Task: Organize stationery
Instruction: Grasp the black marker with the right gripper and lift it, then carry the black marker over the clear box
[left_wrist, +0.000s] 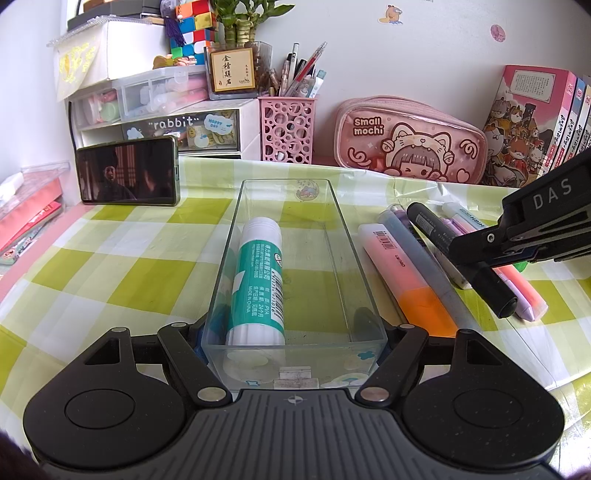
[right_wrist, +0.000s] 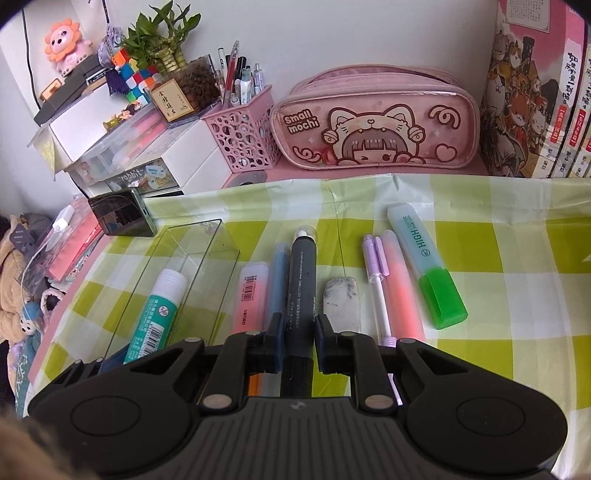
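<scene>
A clear plastic tray lies on the green checked cloth with a teal glue stick inside; both show in the right wrist view, the tray and the glue stick. My left gripper is shut on the tray's near end, one finger on each side. My right gripper is shut on a black marker, also seen in the left wrist view. Beside it lie an orange highlighter, a blue pen, an eraser, a purple pen, a pink highlighter and a green highlighter.
At the back stand a pink pencil case, a pink pen holder, white drawers, books and a phone. The table's left edge drops off near the tray.
</scene>
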